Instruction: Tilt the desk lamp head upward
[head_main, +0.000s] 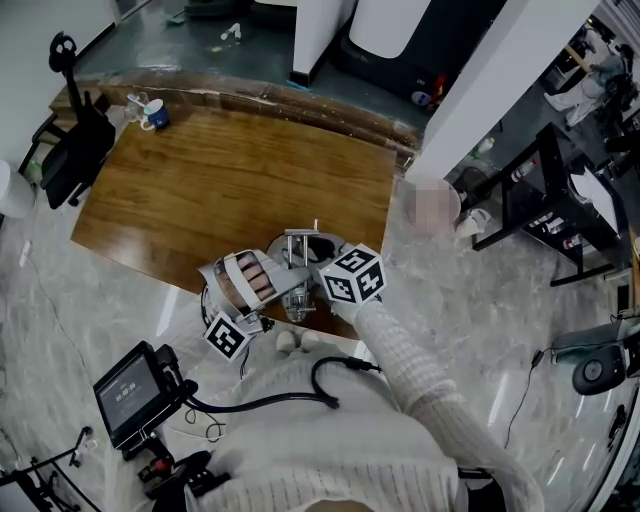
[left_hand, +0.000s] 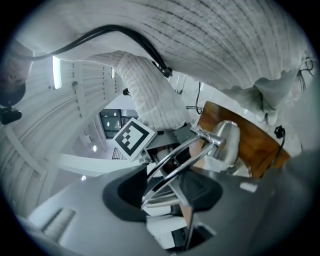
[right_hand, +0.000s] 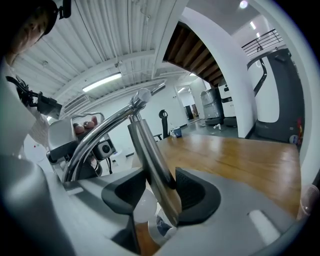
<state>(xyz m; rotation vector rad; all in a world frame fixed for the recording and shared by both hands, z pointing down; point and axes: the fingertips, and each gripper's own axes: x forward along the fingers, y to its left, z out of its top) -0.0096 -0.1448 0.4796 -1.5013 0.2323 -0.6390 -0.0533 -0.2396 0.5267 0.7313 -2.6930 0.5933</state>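
Observation:
A chrome desk lamp (head_main: 298, 262) stands at the near edge of the wooden table (head_main: 220, 180). My right gripper (right_hand: 160, 192) is shut on its upright tube (right_hand: 150, 155), which both pads touch. The left gripper (left_hand: 167, 187) has the lamp's two thin chrome arm rods (left_hand: 175, 160) running between its jaws with a slight gap on each side, so it is open. The silver lamp head (left_hand: 226, 145) sits just past those rods. In the head view the left gripper (head_main: 245, 290) and right gripper (head_main: 345, 278) flank the lamp closely.
A blue and white mug (head_main: 153, 113) stands at the table's far left corner. A black chair (head_main: 72, 145) is beside the table's left edge. A small monitor (head_main: 132, 392) on a stand is at my lower left. A white pillar (head_main: 500, 90) rises at the right.

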